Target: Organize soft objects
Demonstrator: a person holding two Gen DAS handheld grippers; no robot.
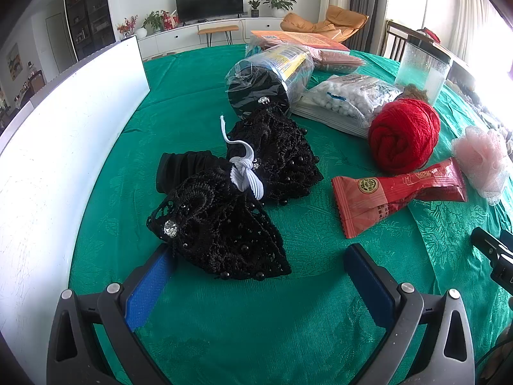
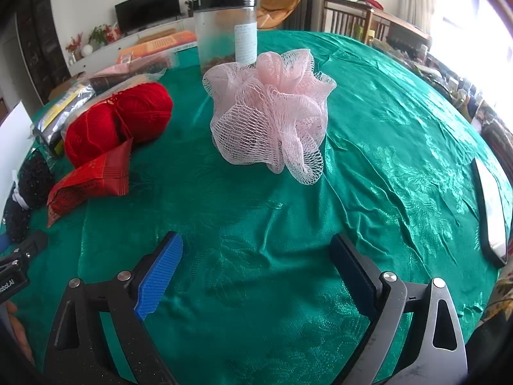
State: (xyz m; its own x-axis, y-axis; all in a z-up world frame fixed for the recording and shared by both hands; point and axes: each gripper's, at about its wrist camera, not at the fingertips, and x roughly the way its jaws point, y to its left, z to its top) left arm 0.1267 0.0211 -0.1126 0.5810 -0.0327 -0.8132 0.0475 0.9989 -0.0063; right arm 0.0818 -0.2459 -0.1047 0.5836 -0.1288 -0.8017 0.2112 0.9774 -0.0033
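On the green tablecloth (image 1: 198,89), black lace bundle (image 1: 224,205) lying long axis near-to-far, just ahead of the wide-open, empty left gripper (image 1: 259,276). Rightward: red yarn ball (image 1: 404,133), red snack packet (image 1: 397,192). Only in the right view, seen whole: pink mesh bath pouf (image 2: 272,112), no clear long axis, ahead of the wide-open, empty right gripper (image 2: 256,266).

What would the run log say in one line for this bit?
left gripper: open, beside black lace pieces | right gripper: open, empty, facing pink mesh puff | red yarn: on green cloth

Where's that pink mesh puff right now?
In the right wrist view the pink puff sits mid-table on the green cloth, before the clear jar, red yarn to its left.
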